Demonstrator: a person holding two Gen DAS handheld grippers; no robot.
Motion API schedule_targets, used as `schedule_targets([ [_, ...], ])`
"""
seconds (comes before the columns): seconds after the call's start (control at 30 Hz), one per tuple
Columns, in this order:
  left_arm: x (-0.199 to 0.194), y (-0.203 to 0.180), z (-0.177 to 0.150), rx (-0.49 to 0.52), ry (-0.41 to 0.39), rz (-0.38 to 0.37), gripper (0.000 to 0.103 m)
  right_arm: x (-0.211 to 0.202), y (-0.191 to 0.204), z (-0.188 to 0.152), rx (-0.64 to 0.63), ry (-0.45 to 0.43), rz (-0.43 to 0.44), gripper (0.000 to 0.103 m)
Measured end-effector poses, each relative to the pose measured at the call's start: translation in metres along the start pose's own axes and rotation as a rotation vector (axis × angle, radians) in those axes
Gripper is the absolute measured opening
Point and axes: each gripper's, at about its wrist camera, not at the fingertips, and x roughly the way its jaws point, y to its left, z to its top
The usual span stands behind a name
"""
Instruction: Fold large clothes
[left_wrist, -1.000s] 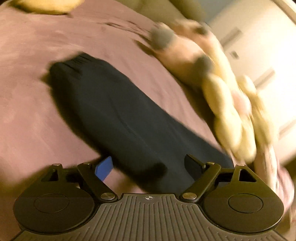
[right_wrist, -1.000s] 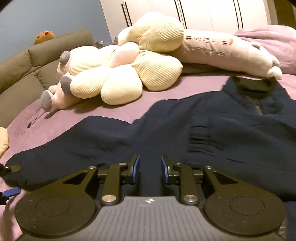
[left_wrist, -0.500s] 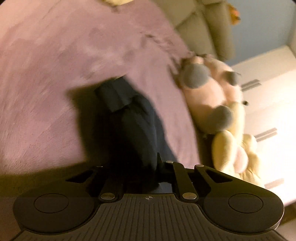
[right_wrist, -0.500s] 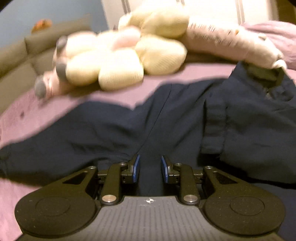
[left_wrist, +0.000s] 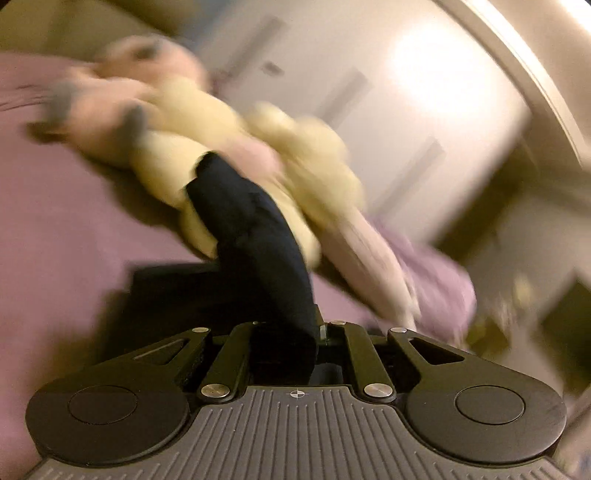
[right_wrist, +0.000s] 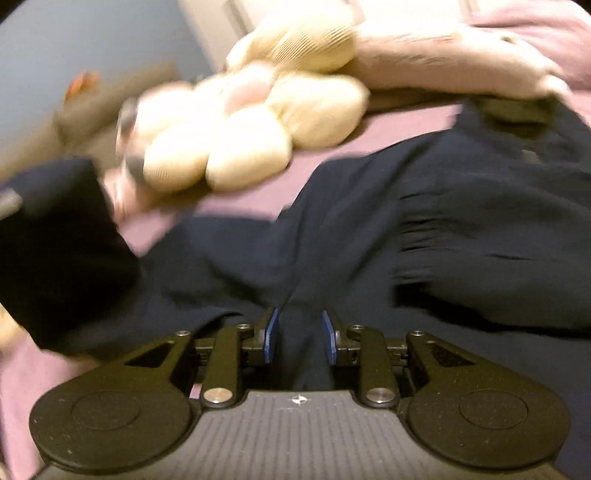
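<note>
Here the left tool (left_wrist: 288, 332) is clamped on the dark sleeve (left_wrist: 255, 229), lifted off the bed (left_wrist: 66, 221) — the right tool (right_wrist: 300, 332) is parted over the garment (right_wrist: 369, 229), beside the plush toys (right_wrist: 258, 129)

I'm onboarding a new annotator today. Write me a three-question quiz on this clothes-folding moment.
1. True or false: the left gripper is shut on the navy sleeve.
2. The right gripper is: A) open over the navy garment; B) clamping the flower plush.
3. Fill in: the garment lies on a ___ bedspread.

Key: 1 true; 2 A; 3 purple.
</note>
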Motion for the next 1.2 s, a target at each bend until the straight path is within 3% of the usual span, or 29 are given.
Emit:
schedule_targets([
  [0.07,0.032,-0.038,-0.029,0.092,0.077,-0.008,0.012,-0.031,-0.021,0.001,0.076,-0.048,0.011,0.027],
  [0.13,0.066,-0.065,-0.062,0.163,0.149,0.035,0.015,-0.062,-0.044,-0.002,0.139,-0.086,0.012,0.028],
  [0.27,0.129,-0.087,-0.125,0.332,0.271,0.174,0.046,-0.104,-0.087,-0.012,0.215,-0.094,-0.025,0.029],
  [0.3,0.140,-0.085,-0.139,0.371,0.299,0.205,0.047,-0.108,-0.097,-0.015,0.236,-0.083,-0.031,0.029],
  [0.33,0.147,-0.084,-0.151,0.402,0.299,0.220,0.049,-0.110,-0.107,-0.017,0.259,-0.068,-0.035,0.030],
  [0.37,0.143,-0.084,-0.162,0.431,0.262,0.213,0.058,-0.110,-0.117,-0.019,0.288,-0.043,-0.042,0.030],
  [0.43,0.141,-0.081,-0.166,0.438,0.251,0.199,0.064,-0.111,-0.131,-0.021,0.333,-0.021,-0.018,0.030],
  [0.5,0.140,-0.077,-0.156,0.398,0.273,0.178,0.080,-0.114,-0.139,-0.019,0.369,-0.024,0.000,0.032],
  [0.6,0.120,-0.080,-0.148,0.366,0.279,0.135,0.096,-0.117,-0.141,-0.017,0.419,-0.042,0.060,0.054],
  [0.73,0.076,-0.078,-0.143,0.337,0.226,0.125,0.097,-0.110,-0.135,-0.009,0.448,-0.049,0.133,0.074],
  [0.87,0.043,-0.047,-0.134,0.245,0.160,0.162,0.095,-0.078,-0.124,-0.002,0.459,0.027,0.153,0.074],
  [0.9,0.036,-0.040,-0.133,0.234,0.151,0.191,0.088,-0.072,-0.121,0.000,0.452,0.035,0.150,0.073],
  [0.97,0.024,-0.024,-0.129,0.185,0.146,0.242,0.072,-0.058,-0.116,0.006,0.433,0.053,0.162,0.055],
  [1.03,0.022,-0.008,-0.125,0.105,0.149,0.244,0.067,-0.039,-0.107,0.010,0.397,0.109,0.107,0.024],
  [1.1,0.027,0.002,-0.121,0.066,0.178,0.257,0.056,-0.029,-0.096,0.010,0.333,0.125,0.063,0.015],
  [1.2,0.030,0.010,-0.117,0.025,0.183,0.246,0.052,-0.045,-0.072,0.020,0.211,0.062,0.043,0.011],
])
